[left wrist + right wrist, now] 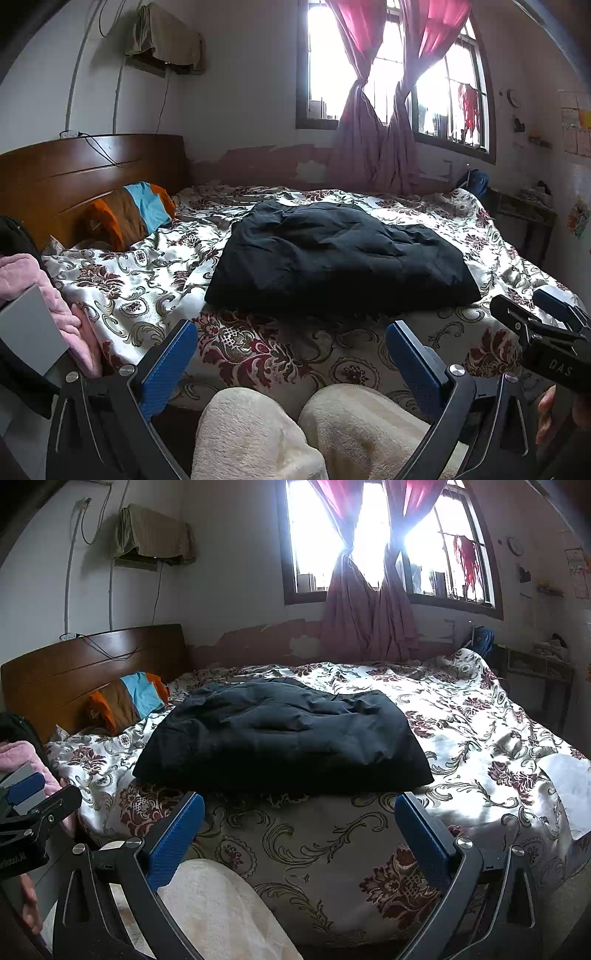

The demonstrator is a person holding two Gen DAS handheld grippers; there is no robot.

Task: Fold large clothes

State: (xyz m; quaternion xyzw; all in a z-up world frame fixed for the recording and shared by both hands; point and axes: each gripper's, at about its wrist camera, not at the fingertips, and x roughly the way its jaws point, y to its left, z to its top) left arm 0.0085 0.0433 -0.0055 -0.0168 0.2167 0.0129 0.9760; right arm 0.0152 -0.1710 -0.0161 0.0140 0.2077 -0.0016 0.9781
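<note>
Two grippers, left gripper [291,365] and right gripper [301,834], hang with jaws spread wide and empty off the bed's [332,849] near edge. Dark padded garment [284,734] lies mid-bed, toward the headboard [92,672]; seemingly soft, bulky and light, it is probably best pinched at its near corners.

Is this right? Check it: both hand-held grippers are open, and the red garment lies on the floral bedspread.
One error: the garment is black, not red, clear in the left wrist view. It does lie on the floral bedspread, and both hand-held grippers, left and right, are open.
</note>
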